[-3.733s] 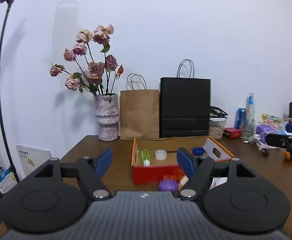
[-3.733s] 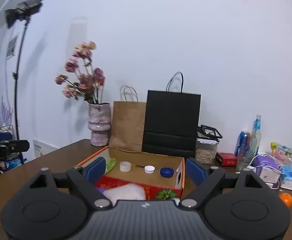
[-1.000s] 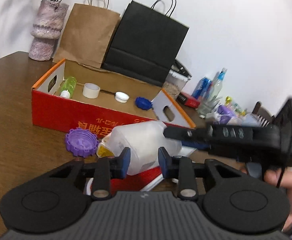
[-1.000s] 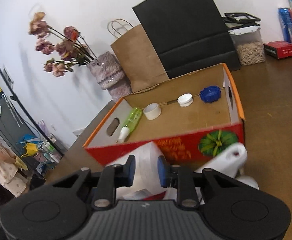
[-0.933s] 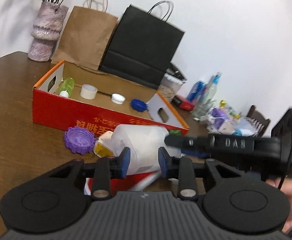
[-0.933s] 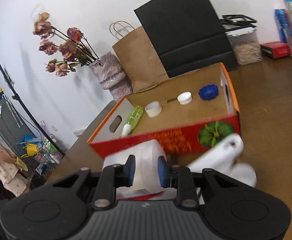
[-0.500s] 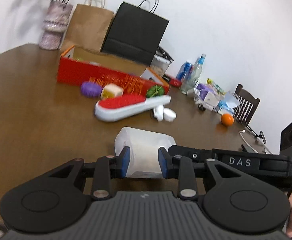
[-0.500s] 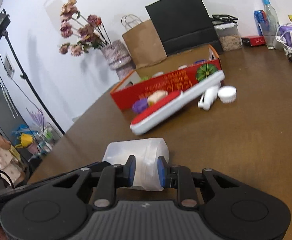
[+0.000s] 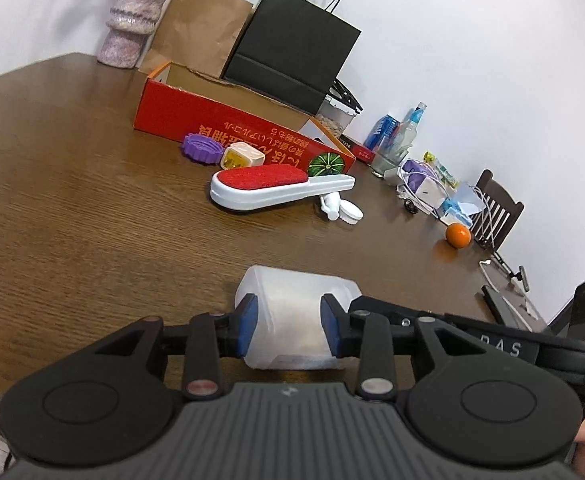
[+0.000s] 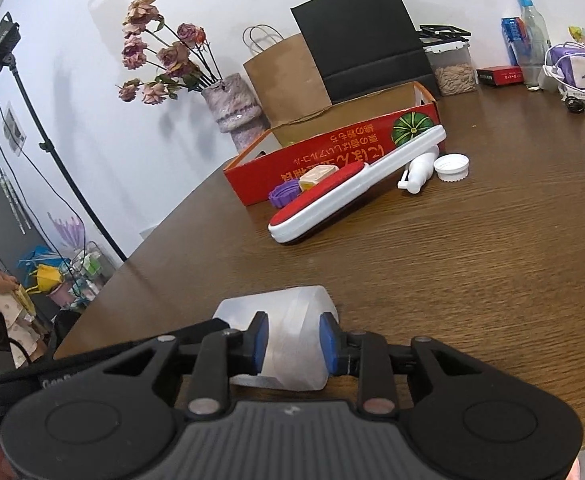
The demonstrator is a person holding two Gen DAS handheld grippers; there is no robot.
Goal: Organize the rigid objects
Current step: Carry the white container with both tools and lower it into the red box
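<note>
Translucent plastic jug (image 9: pixel 297 308) lying on its side on the wooden table (image 9: pixel 72 220), near the table's front edge and well apart from the red cardboard box (image 9: pixel 228 120). The left gripper (image 9: pixel 288 325) and right gripper (image 10: pixel 294 342) each straddle the jug from opposite ends, jaws narrowly parted and blue pads at its walls; both pairs have just been opening, so the grip appears to be easing and whether the pads press cannot be told. The step in hand is judged to be the release: it goes well if both pairs spread evenly and draw straight back, so that neither pad drags the light jug. The front edge lies close behind the grippers, leaving little room rearward. Bare tabletop extends ahead to the lint brush (image 9: pixel 276 190), white cap (image 10: pixel 451 167) and purple lid (image 9: pixel 201 149) beside the box.
</note>
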